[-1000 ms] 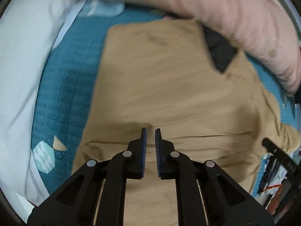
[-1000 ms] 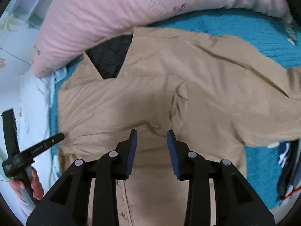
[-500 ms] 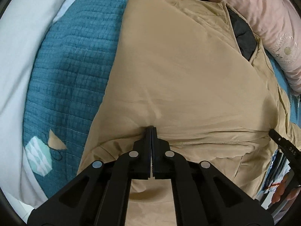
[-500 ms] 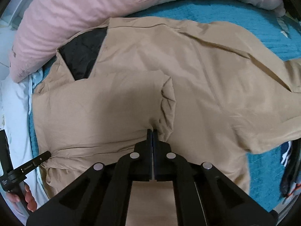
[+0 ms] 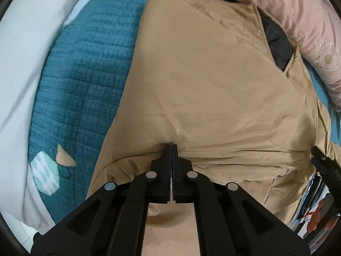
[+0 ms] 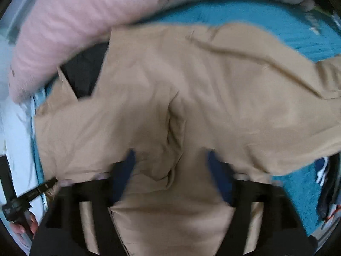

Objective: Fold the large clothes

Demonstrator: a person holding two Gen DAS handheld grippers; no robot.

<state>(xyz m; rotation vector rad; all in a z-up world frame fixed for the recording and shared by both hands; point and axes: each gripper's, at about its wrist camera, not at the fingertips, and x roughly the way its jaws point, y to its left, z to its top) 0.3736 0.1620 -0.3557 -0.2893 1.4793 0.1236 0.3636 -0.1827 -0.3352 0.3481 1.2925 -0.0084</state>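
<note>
On the bed's teal quilt [image 5: 85, 81] we see the tan jacket [image 5: 213, 89] spread flat, its dark lining [image 5: 277, 42] showing at the collar. A pink pillow [image 6: 89, 21] crowds the collar end; white bedding [image 5: 25, 64] lies beyond the quilt's far side. Our left hand-held gripper [image 5: 171, 147] is clamped tight on a fold of the jacket. Our right hand-held gripper [image 6: 170, 160] is blurred, its jaws opening over a ridge of cloth, clear of it. Small white lettering on the left gripper's arm is unreadable.
</note>
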